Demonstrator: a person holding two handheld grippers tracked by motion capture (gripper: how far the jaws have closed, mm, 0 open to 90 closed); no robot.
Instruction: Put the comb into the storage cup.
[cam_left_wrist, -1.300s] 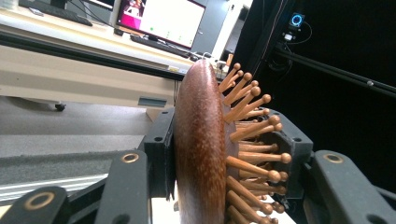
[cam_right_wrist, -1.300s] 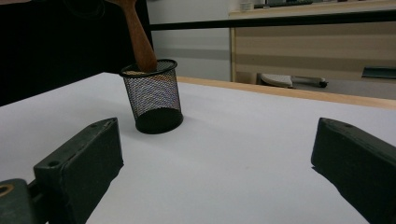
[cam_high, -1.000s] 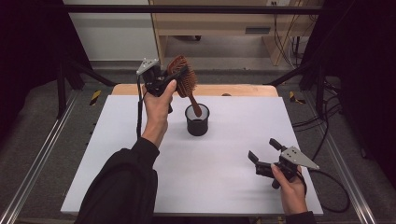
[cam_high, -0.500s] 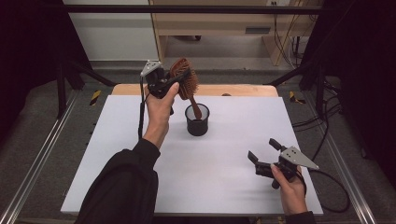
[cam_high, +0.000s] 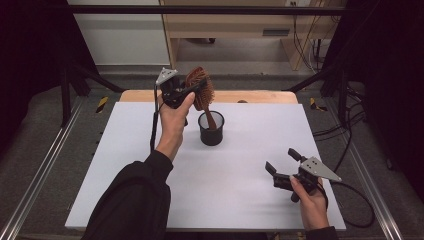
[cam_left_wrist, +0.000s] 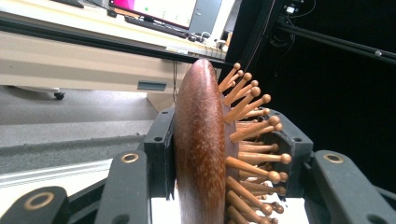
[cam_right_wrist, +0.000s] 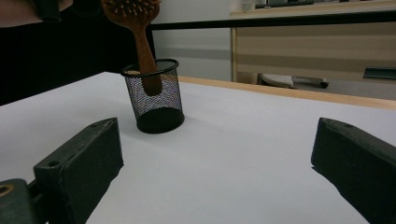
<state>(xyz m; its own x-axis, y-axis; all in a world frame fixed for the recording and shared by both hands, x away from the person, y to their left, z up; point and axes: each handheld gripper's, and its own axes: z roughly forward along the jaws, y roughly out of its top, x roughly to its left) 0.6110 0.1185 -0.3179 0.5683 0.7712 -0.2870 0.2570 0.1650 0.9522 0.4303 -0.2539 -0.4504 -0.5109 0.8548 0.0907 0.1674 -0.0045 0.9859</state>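
Note:
A brown wooden hairbrush (cam_high: 201, 91) with wooden pins is held head-up above a black mesh cup (cam_high: 211, 128). Its handle (cam_right_wrist: 146, 56) reaches down into the cup (cam_right_wrist: 156, 95). My left gripper (cam_high: 187, 91) is shut on the brush head; in the left gripper view the head (cam_left_wrist: 205, 154) sits clamped between the two black jaws, pins pointing right. My right gripper (cam_high: 280, 161) rests low over the white table near the front right, open and holding nothing. Its jaws stand wide apart in the right gripper view.
The white tabletop (cam_high: 125, 165) has a wooden strip (cam_high: 260, 96) along its far edge. Metal rails (cam_high: 40, 175) run along the table's sides. A cable (cam_high: 357, 210) trails from the right gripper. Beyond the table stand a wooden bench (cam_high: 240, 30) and a dark curtain.
The left gripper has shifted slightly right with the brush, bringing its handle lower into the mesh cup. The right gripper has stayed still.

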